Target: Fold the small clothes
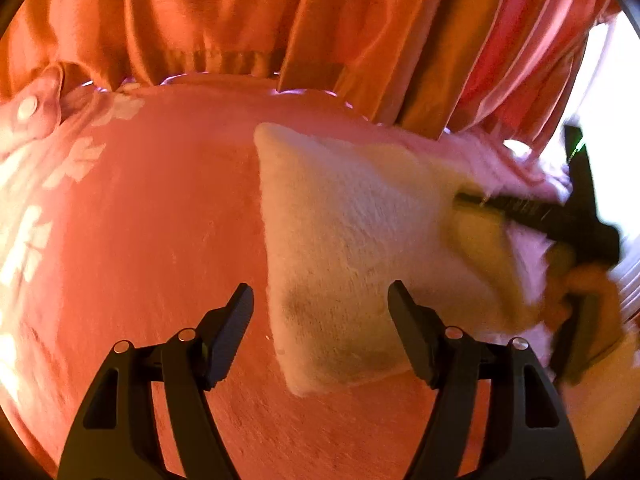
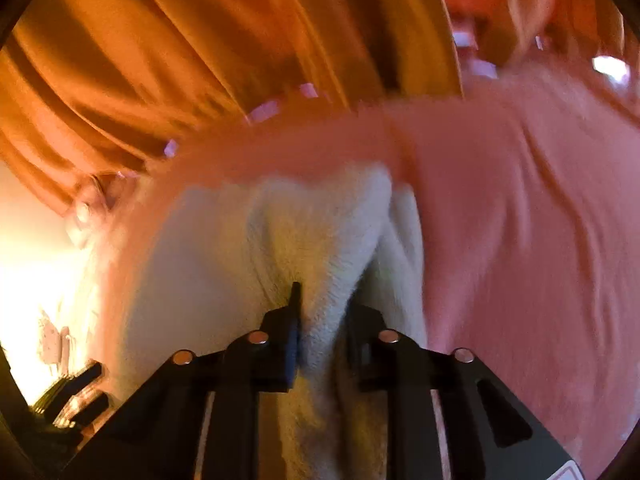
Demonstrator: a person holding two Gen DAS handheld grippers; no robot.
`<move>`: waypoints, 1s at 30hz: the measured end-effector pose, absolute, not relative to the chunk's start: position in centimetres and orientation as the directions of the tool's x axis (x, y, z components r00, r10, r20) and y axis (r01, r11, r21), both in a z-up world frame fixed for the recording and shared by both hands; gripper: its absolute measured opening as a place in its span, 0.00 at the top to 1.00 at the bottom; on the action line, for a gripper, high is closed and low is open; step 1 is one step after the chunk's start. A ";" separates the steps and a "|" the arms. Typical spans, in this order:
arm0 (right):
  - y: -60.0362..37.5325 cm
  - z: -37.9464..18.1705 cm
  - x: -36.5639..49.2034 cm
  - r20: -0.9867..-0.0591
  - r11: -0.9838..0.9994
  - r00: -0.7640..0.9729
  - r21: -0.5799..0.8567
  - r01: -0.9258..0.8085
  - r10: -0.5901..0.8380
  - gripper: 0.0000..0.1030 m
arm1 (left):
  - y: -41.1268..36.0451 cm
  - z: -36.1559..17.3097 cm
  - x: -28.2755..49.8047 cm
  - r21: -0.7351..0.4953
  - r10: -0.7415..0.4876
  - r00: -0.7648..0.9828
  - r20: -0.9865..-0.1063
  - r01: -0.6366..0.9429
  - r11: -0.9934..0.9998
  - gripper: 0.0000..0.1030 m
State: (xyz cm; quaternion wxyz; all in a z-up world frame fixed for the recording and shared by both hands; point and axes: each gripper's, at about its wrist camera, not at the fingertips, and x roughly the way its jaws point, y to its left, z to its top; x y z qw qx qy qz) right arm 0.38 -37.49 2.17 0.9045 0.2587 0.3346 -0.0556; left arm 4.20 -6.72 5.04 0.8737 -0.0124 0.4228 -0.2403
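Observation:
A small cream fleece garment [image 1: 352, 240] lies on a pink bedspread [image 1: 168, 208]. My left gripper [image 1: 322, 300] is open and empty, its fingers spread just above the garment's near left edge. My right gripper [image 1: 520, 210] shows blurred at the garment's right side in the left wrist view. In the right wrist view the right gripper [image 2: 324, 308] is shut on a bunched fold of the cream garment [image 2: 248, 248] and lifts it off the bedspread [image 2: 520, 220].
Orange curtains [image 1: 280, 20] hang behind the bed, also in the right wrist view [image 2: 160, 60]. A bright window [image 1: 600, 100] is at far right. White flower prints [image 1: 72, 164] mark the bedspread's left side. Dark objects [image 2: 68, 396] lie at lower left.

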 end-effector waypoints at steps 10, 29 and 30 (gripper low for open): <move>-38.9 -1.8 0.4 -0.686 0.861 0.727 0.367 0.353 -0.006 0.75 | -7.5 2.3 4.6 -0.250 -0.434 0.490 -0.756 0.396 0.884 0.30; -40.5 -6.7 -3.2 -0.629 0.671 0.731 0.664 0.328 0.264 0.15 | -7.0 -2.3 12.0 -0.690 -0.739 0.217 -0.638 0.266 0.673 0.11; -40.4 -6.6 -2.8 -0.632 0.678 0.728 0.659 0.325 0.265 0.12 | -7.2 -2.6 12.2 -0.701 -0.747 0.213 -0.630 0.258 0.665 0.10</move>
